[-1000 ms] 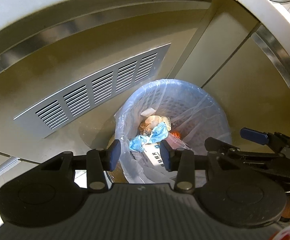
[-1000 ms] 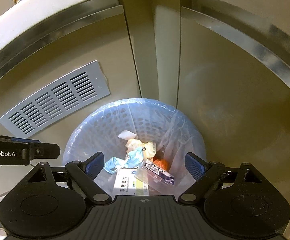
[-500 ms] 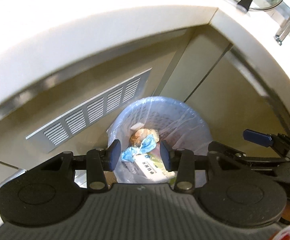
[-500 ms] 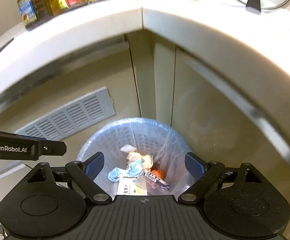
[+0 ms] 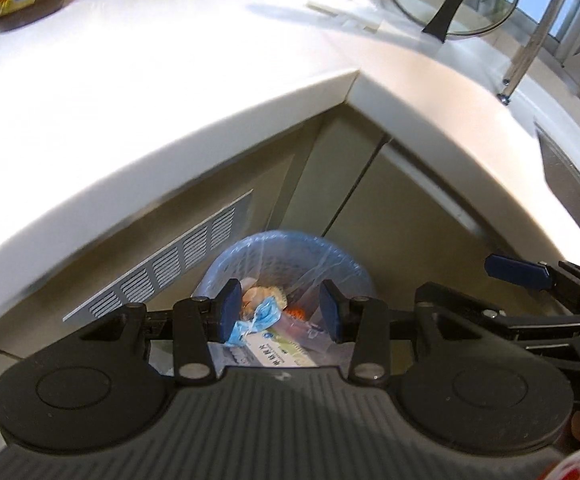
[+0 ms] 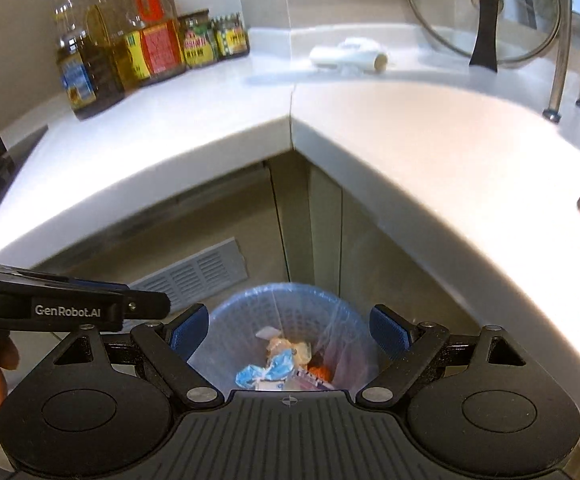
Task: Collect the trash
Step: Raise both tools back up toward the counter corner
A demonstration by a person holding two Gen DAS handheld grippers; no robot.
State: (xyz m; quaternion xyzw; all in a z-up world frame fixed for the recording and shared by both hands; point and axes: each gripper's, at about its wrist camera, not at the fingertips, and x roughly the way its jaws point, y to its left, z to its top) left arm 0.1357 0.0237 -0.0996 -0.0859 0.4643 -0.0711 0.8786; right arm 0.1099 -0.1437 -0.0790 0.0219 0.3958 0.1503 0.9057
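We hold both grippers above the trash bin (image 6: 286, 320), which sits on the floor in the corner under the white countertop (image 6: 409, 140). Left gripper (image 5: 280, 312) part open, nothing between its pads. Right gripper (image 6: 290, 332) wide open, empty. Bin is bag-lined, with a blue wrapper (image 6: 266, 368) and a white carton (image 5: 274, 350) inside.

The white bench (image 5: 138, 80) is blown out by strong overhead light, especially in the left wrist view. The cabinet fronts (image 6: 226, 232) underneath are left in shadow. Straight edges are bent by the fisheye, and slight blur is seen throughout.
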